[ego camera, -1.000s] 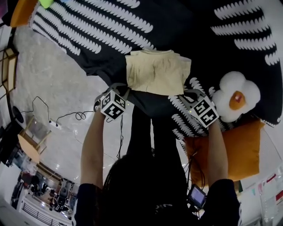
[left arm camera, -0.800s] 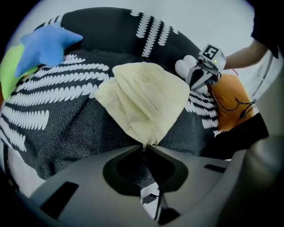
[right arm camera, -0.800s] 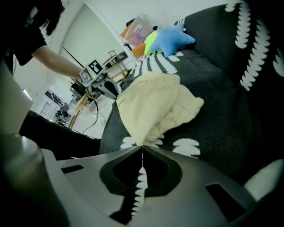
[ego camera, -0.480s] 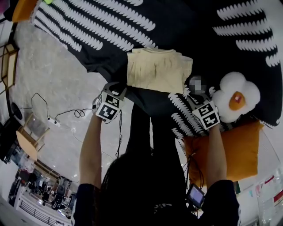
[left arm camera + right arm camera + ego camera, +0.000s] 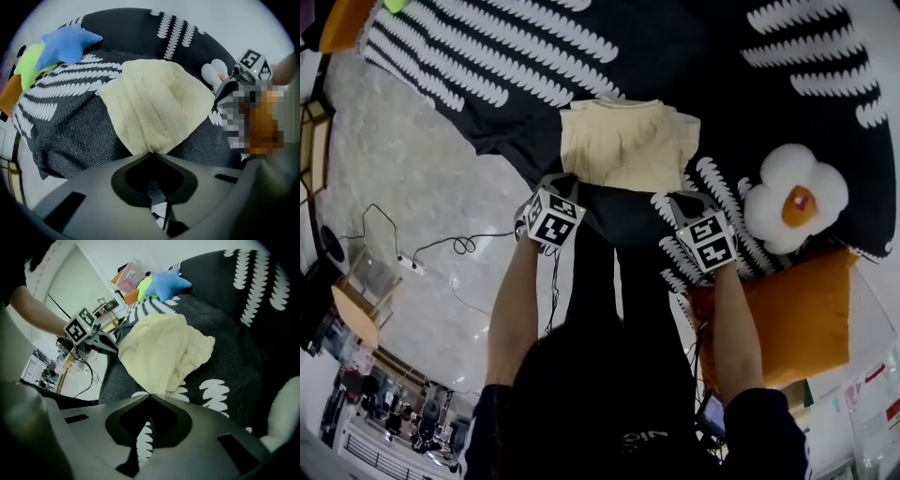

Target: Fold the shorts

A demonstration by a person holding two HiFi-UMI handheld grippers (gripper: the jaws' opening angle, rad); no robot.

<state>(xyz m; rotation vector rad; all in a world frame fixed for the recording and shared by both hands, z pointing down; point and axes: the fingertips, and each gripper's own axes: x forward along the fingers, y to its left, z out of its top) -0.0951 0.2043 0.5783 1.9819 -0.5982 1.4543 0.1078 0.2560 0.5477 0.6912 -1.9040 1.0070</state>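
Note:
The pale yellow shorts lie folded into a rough square on the black bedspread with white leaf print. My left gripper is at the shorts' near left corner, jaws shut on the cloth's edge. My right gripper is at the near right corner, jaws shut on that corner. In the left gripper view the shorts spread away from the closed tips. From the right gripper view the shorts look bunched, with the left gripper at their far side.
A white and orange egg-shaped plush and an orange cushion lie to the right. A blue star pillow and a green one sit at the bed's far end. Cables run over the pale floor on the left.
Both grippers drew back from the shorts half a second ago and have come forward again onto the near corners. The shorts' near edge has shifted slightly.

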